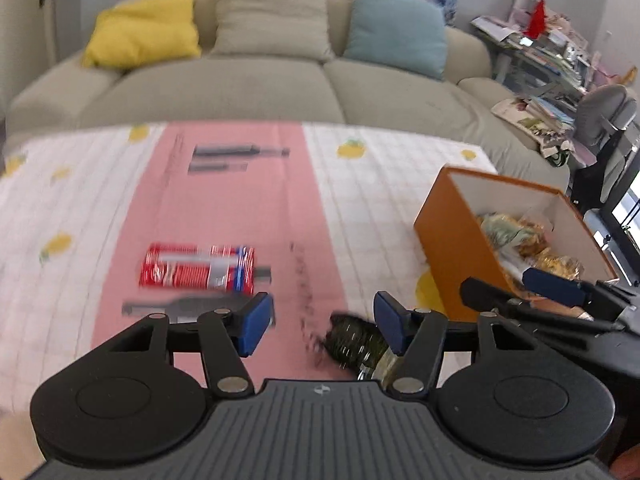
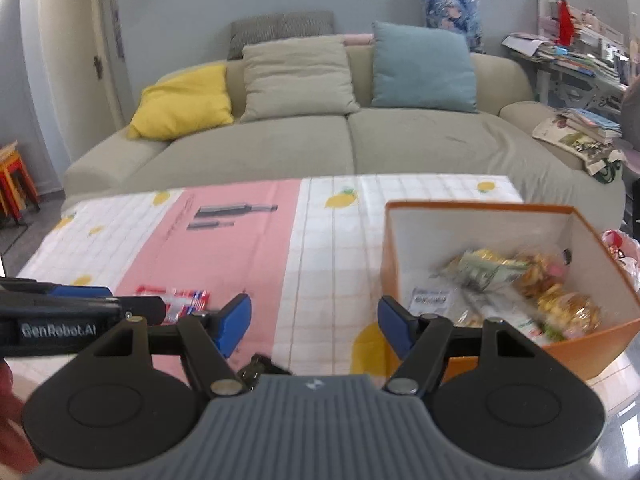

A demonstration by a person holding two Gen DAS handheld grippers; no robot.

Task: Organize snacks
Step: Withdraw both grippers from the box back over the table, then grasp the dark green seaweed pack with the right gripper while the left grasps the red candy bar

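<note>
A red snack packet [image 1: 198, 269] lies on the pink strip of the table, just ahead and left of my left gripper [image 1: 324, 322], which is open and empty. A dark green snack packet [image 1: 354, 346] lies under its right finger. The orange box [image 1: 448, 248] at the right holds several snack packets [image 1: 520, 236]. My right gripper [image 2: 314, 326] is open and empty, left of the orange box [image 2: 592, 344]. The red packet [image 2: 176, 300] shows beyond my left gripper's side [image 2: 80, 312], and the dark packet [image 2: 260, 366] peeks below.
The table carries a white lemon-print cloth [image 1: 380, 184] with a pink mat [image 1: 232, 200]. A beige sofa [image 2: 320, 140] with cushions stands behind it. Cluttered shelves [image 2: 580, 60] stand at the right, red stools [image 2: 16, 184] at the left.
</note>
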